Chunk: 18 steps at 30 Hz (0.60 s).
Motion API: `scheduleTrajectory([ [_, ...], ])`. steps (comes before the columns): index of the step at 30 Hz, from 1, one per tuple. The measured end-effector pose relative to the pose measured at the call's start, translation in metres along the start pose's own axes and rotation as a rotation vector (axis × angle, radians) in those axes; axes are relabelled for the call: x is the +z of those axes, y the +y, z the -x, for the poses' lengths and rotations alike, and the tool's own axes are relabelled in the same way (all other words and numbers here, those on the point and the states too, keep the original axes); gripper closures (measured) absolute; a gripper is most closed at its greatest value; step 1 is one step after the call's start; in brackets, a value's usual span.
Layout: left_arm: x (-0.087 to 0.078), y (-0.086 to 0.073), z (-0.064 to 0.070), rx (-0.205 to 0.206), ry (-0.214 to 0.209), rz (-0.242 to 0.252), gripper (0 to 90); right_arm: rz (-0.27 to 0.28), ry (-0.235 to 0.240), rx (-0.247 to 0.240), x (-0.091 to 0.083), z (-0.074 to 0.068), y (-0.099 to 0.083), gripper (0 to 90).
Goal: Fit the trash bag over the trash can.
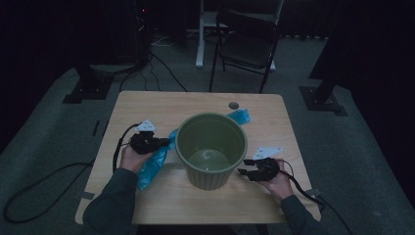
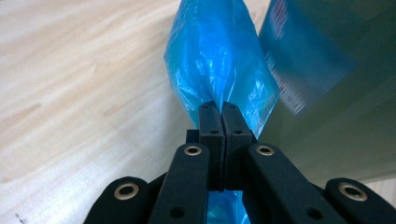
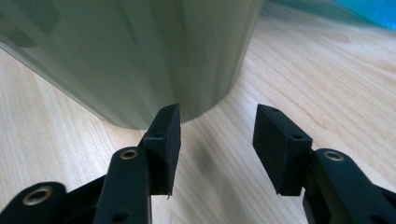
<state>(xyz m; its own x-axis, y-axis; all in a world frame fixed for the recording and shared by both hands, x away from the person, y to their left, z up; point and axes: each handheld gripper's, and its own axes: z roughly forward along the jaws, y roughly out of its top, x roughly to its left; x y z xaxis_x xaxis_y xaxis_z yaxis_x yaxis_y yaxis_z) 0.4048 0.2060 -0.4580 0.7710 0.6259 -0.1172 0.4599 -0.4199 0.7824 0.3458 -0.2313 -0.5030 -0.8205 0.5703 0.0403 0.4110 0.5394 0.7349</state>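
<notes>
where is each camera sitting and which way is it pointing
High view: above the person's side, looking forward and down on the table; both forearms, left gripper, right gripper.
Left gripper view: on the left gripper, facing the bag its shut jaws pinch.
Right gripper view: on the open right gripper, facing the bin.
All share bin and bag.

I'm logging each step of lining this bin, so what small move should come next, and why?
Probably lift the blue bag toward the green bin rim: the left gripper is shut on it, the bag lies beside the bin, and the right gripper waits open at the bin's base.
</notes>
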Motion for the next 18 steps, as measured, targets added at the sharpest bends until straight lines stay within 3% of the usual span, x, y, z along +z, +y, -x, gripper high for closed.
scheduleTrajectory([
  [5, -0.011, 0.014, 0.001, 0.015, -0.004, 0.035, 89.4, 0.019, 0.018, -0.026, -0.002, -0.005, 0.007, 58.6],
  [7, -0.015, 0.019, 0.001, 0.021, -0.006, 0.042, 89.4, 0.026, 0.037, -0.015, -0.003, -0.005, 0.009, 61.3],
  [18, -0.031, 0.043, 0.003, 0.05, -0.018, 0.082, 89.4, 0.019, 0.04, -0.002, -0.005, 0.0, 0.017, 65.3],
])
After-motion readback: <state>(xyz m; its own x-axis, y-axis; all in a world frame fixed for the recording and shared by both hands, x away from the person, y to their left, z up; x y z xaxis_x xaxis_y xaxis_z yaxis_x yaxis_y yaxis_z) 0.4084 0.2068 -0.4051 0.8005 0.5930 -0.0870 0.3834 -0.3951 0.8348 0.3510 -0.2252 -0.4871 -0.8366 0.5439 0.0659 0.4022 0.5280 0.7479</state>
